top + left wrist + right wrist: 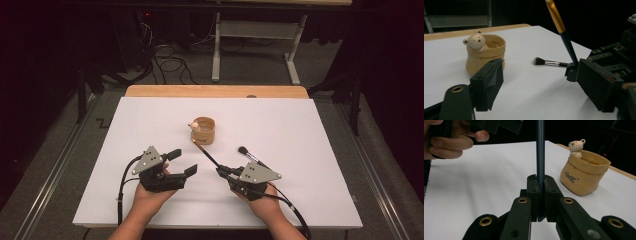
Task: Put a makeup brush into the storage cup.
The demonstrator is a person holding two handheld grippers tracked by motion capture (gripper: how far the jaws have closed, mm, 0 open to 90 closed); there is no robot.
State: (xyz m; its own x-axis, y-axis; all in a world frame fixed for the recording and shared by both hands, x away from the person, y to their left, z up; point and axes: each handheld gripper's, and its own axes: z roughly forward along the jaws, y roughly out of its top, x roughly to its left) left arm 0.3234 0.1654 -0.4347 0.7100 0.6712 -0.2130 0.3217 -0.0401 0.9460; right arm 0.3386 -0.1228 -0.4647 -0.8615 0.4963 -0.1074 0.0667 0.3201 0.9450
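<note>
Right gripper (223,172) clamped tight on the dark blue handle of a long makeup brush with a gold ferrule (207,155), held low on the shaft so the free end slants up and away toward the tan ceramic sack-shaped pot with a small bear on its rim (202,131), apparently lined up for dropping in there. Left gripper (183,162) parted and holding nothing, hovering just left of that shaft, probably placed to steady or take over the handle. Second, shorter makeup brush with a dark bristle head and silver ferrule (248,154) lying flat on the white table cover (310,150), near the right gripper, handle partly hidden behind its grey plate. Held brush's bristle end cut off in both gripper views and too small in the high view to tell whether over the pot's rim or short of it; pot's inside hard to make out
</note>
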